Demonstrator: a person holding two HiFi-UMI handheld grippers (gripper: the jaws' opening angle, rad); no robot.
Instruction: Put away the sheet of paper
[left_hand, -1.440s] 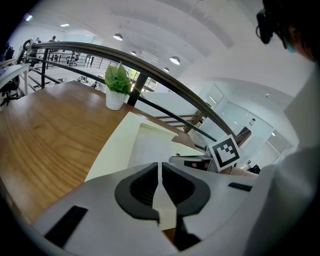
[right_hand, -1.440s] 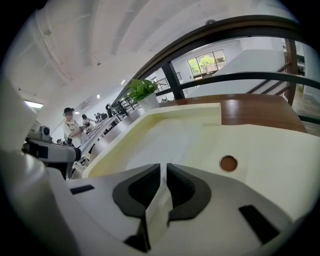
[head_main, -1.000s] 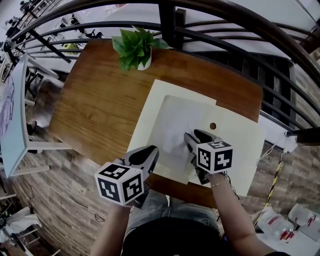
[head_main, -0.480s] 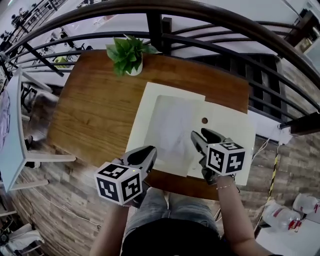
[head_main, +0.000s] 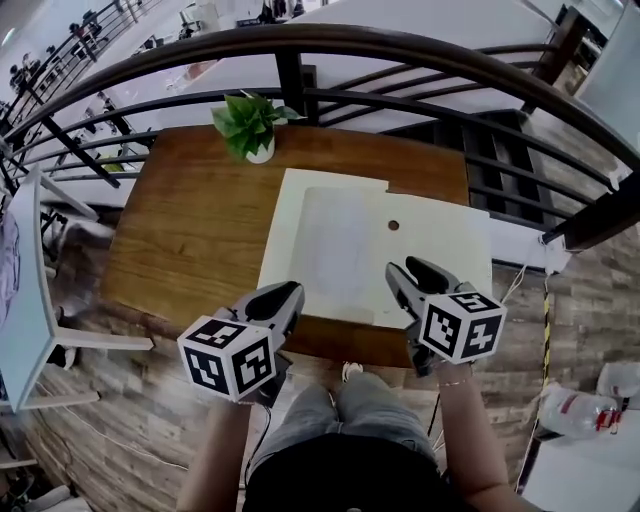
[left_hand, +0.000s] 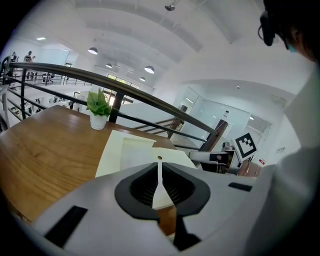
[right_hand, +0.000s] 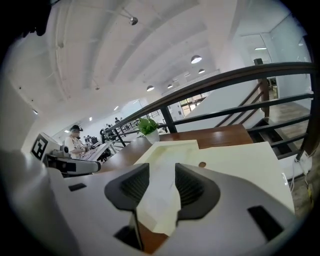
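Observation:
The white sheet of paper (head_main: 335, 250) lies flat on the left half of an opened cream folder (head_main: 445, 255) on the wooden table (head_main: 190, 230). A small brown button (head_main: 393, 225) sits on the folder beside the sheet. My right gripper (head_main: 410, 270) hovers over the folder's near edge; its jaws (right_hand: 161, 172) stand wide, closing a little, with nothing between them. The sheet (right_hand: 162, 197) shows beyond that gap. My left gripper (head_main: 285, 293) hangs at the table's front edge, left of the folder, its jaws (left_hand: 159, 165) shut and empty.
A potted green plant (head_main: 250, 125) stands at the table's far edge, behind the folder. A dark metal railing (head_main: 400, 50) curves round the table's far side. The table's left half is bare wood. Below the front edge are the person's legs and a brick floor.
My right gripper has drawn back from over the sheet to the folder's near edge. The sheet now lies flat. The left gripper has stayed near the front edge.

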